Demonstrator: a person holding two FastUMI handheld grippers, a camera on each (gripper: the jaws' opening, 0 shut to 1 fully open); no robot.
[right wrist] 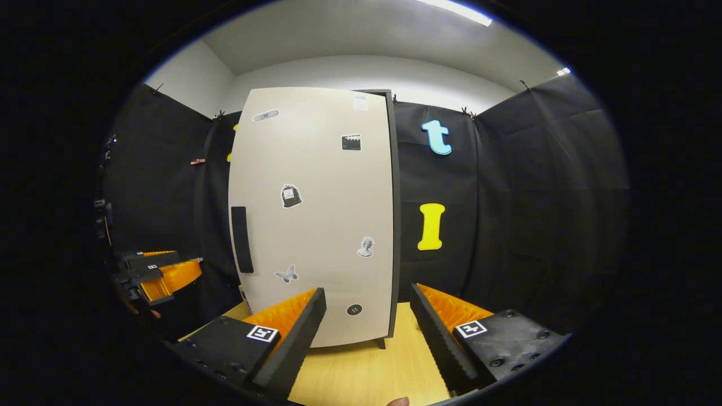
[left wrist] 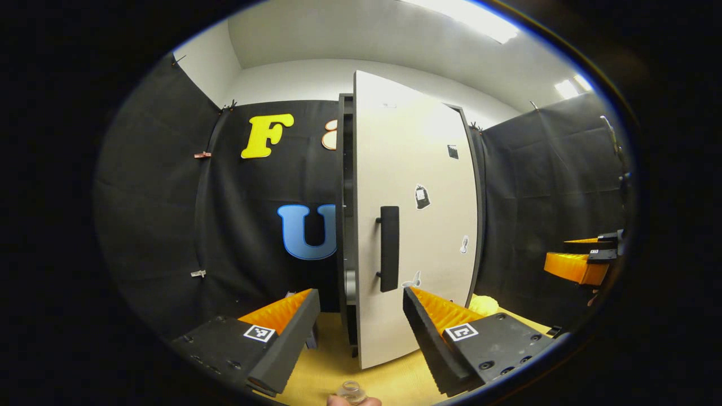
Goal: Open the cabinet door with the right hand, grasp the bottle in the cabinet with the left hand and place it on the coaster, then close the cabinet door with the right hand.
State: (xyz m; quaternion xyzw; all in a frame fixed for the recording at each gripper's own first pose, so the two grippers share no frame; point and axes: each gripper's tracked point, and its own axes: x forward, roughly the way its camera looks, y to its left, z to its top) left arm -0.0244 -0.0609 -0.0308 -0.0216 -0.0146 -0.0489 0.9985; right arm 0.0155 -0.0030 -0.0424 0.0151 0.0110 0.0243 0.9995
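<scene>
Left gripper (left wrist: 361, 332): fingers spread wide, nothing between them, held above the wooden surface (left wrist: 333, 372). At the bottom edge of the left gripper view, nearest the camera, a small clear bottle (left wrist: 351, 391) sits just below the gap between the fingers; a fingertip shows beneath it. Straight ahead of the fingers stands the cabinet (left wrist: 345, 225), its door (left wrist: 414, 214) slightly ajar, with a dark gap along the handle side. The vertical black handle (left wrist: 389, 248) lies directly beyond the gap between the fingers. Small stickers mark the door face. A yellow object (left wrist: 484, 305) lies past the right finger; whether it is the coaster cannot be told.

Right gripper (right wrist: 366, 332): fingers also spread wide and empty, above the same surface. The door lies ahead and slightly left of the fingers, the handle farther left. The left gripper shows far off to the left.
</scene>
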